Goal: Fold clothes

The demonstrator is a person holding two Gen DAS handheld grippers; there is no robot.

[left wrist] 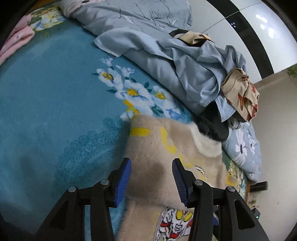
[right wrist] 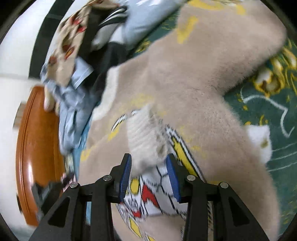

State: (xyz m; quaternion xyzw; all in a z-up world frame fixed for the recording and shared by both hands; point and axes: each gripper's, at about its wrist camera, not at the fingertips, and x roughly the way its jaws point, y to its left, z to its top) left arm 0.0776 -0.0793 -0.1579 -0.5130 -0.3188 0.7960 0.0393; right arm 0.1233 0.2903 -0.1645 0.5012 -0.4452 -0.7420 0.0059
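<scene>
Right fingers pinch sweater; left fingers gape over it, empty.

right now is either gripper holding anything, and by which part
The left gripper is open over the beige fuzzy sweater, holding nothing. The right gripper has a pale ribbed fold of that sweater between its pads; which part of the garment cannot be told.

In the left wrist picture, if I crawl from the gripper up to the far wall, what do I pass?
Left gripper with open fingers → fuzzy beige sweater → white flowers on the blue blanket → crumpled light blue clothes → grey-blue quilt.
</scene>
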